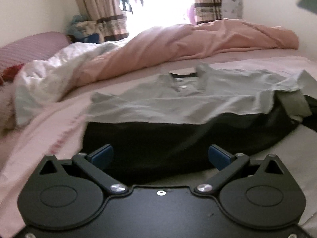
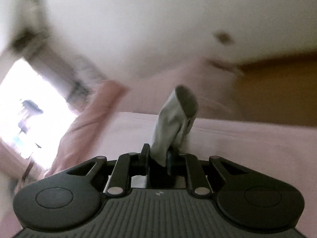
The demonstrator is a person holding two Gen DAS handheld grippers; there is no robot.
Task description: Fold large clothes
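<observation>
A grey-and-black polo shirt (image 1: 168,101) lies on the pink bed sheet (image 1: 39,130), collar toward the far side, its black lower part (image 1: 158,138) nearest me. My left gripper (image 1: 160,156) is open and empty just above the black hem, blue pads (image 1: 103,154) wide apart. My right gripper (image 2: 157,156) is shut on a grey sleeve or edge of the shirt (image 2: 170,123), which stands up between the jaws above the sheet. The right view is blurred and tilted.
A pink and white duvet (image 1: 178,45) is bunched across the far side of the bed. A purple pillow (image 1: 29,45) lies at far left. Curtains and a bright window (image 1: 158,4) stand behind. A brown headboard or wall (image 2: 277,91) shows in the right view.
</observation>
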